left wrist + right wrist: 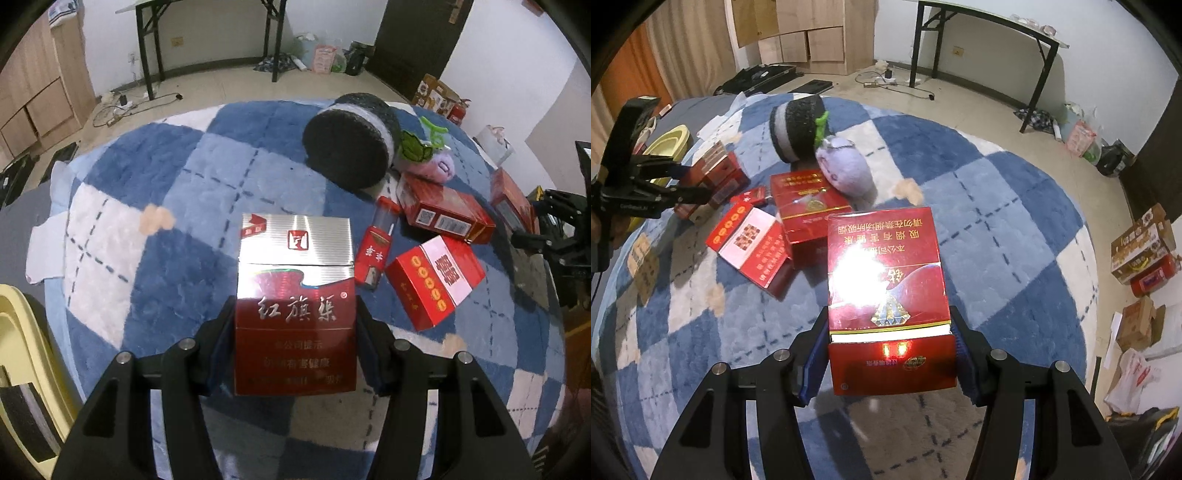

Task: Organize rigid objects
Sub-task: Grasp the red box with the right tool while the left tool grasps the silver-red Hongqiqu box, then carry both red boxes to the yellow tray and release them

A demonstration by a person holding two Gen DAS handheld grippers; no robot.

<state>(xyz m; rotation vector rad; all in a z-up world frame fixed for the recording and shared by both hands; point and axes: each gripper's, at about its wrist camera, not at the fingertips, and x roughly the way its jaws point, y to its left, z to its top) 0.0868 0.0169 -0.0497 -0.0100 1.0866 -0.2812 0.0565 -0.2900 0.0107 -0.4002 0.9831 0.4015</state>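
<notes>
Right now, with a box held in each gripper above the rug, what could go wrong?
1. The right gripper grips its glossy red box mainly at the lid end; the lid looks slightly open, so the body might sag or slip.
2. The left gripper clamps only the lower part of the silver-and-red box, which could tilt out.

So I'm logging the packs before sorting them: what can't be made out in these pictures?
- Left wrist view: the silver-and-red pack held by the left gripper hides the rug under it.
- Right wrist view: glare whitens the print on the red pack in the right gripper.
- Left wrist view: the lighter's label is too small to read.
</notes>
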